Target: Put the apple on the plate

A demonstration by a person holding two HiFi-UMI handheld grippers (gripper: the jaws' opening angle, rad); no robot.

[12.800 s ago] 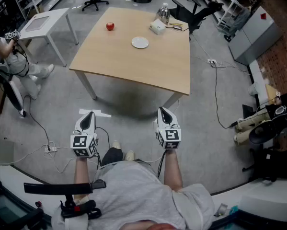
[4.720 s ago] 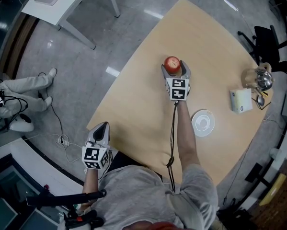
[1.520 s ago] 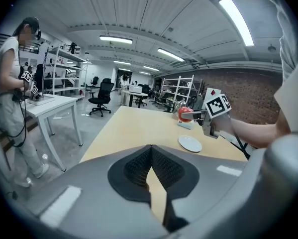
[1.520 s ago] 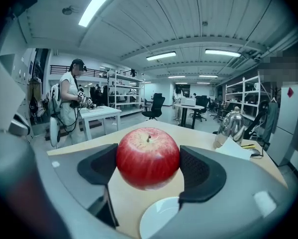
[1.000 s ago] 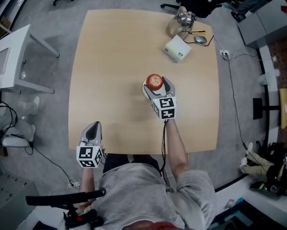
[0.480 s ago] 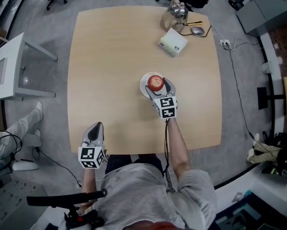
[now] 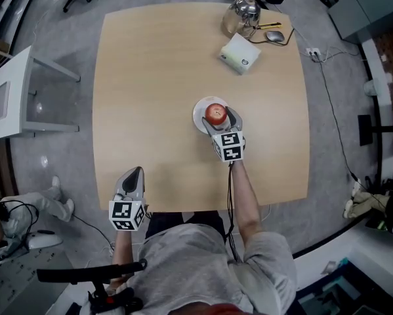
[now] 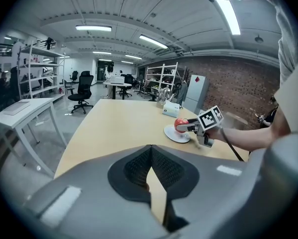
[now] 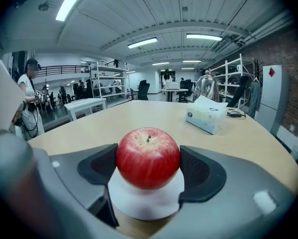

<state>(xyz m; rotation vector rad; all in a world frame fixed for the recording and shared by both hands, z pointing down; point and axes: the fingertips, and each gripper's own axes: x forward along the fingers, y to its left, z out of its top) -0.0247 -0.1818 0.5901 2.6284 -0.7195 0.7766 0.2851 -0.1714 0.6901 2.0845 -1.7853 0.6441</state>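
A red apple sits between the jaws of my right gripper, which is shut on it, directly over the small white plate in the middle of the wooden table. In the right gripper view the apple hangs at or just above the plate; I cannot tell whether they touch. My left gripper is shut and empty, held off the table's near edge. In the left gripper view the apple and the plate show far ahead.
A tissue box, a glass kettle and a mouse stand at the table's far right corner. A white side table is on the floor to the left. A person's legs show at lower left.
The right gripper took the apple from the table's far left and carried it over the plate. In the last second it has barely shifted. The left gripper stayed shut.
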